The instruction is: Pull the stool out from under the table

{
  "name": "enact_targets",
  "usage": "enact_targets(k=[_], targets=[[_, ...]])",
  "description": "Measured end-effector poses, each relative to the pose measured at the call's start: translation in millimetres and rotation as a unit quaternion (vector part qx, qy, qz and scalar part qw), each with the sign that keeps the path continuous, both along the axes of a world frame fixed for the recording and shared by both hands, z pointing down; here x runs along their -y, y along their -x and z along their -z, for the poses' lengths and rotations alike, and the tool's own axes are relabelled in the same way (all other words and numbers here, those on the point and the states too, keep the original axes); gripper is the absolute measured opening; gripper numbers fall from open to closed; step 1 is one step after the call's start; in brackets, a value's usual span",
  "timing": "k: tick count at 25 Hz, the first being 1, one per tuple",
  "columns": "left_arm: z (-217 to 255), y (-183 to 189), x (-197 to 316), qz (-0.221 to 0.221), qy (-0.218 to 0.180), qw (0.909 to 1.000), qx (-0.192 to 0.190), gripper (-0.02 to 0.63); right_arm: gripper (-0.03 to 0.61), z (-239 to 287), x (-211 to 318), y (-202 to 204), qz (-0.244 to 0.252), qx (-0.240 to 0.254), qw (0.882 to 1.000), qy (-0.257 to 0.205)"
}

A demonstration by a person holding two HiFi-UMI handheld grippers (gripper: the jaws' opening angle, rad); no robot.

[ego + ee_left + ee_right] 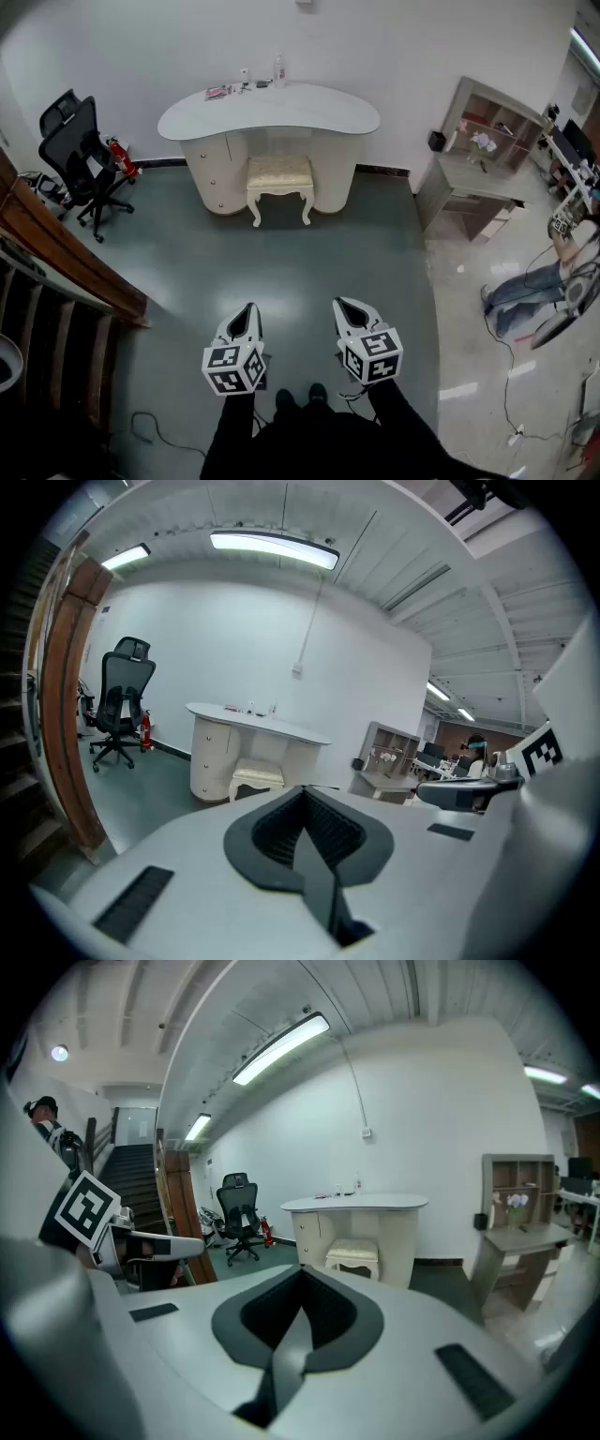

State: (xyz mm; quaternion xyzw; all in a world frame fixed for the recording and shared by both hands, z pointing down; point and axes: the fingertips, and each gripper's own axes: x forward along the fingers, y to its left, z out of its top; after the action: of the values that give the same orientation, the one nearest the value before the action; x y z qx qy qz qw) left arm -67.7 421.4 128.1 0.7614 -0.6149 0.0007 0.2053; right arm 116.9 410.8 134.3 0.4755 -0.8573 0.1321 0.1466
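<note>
A plain white back wall (403, 47) closes the room, with a dark skirting strip (380, 170) along its foot. A smooth, dull grey-green floor (281, 267) spreads out from that wall and gives way on the right to pale glossy tiles (478, 323). Against the wall's left end stand a black mesh office chair on castors (82, 150) and a red fire extinguisher (119, 157). By its right end is a grey wooden desk with an open shelf unit (473, 178). Further from the wall, on the left, a brown wooden stair banister (70, 262) runs. Above the wall, long fluorescent tube lights (274, 544) glow on a white panelled ceiling (412, 546).
</note>
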Motion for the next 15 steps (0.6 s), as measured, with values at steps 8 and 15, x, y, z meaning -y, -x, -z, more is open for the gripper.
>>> enact_targets(k=[8,15], targets=[[-4.4,7.8,3.2,-0.005,-0.001,1.0000,0.003,0.008,0.003,-4.6,0.7,13.6,0.003,-0.002,1.000,-0.005],[-11.3,5.3,4.3,-0.002,0.006,1.0000,0.007,0.008,0.003,-10.8,1.9,-0.2,-0.007,0.002,1.000,-0.001]])
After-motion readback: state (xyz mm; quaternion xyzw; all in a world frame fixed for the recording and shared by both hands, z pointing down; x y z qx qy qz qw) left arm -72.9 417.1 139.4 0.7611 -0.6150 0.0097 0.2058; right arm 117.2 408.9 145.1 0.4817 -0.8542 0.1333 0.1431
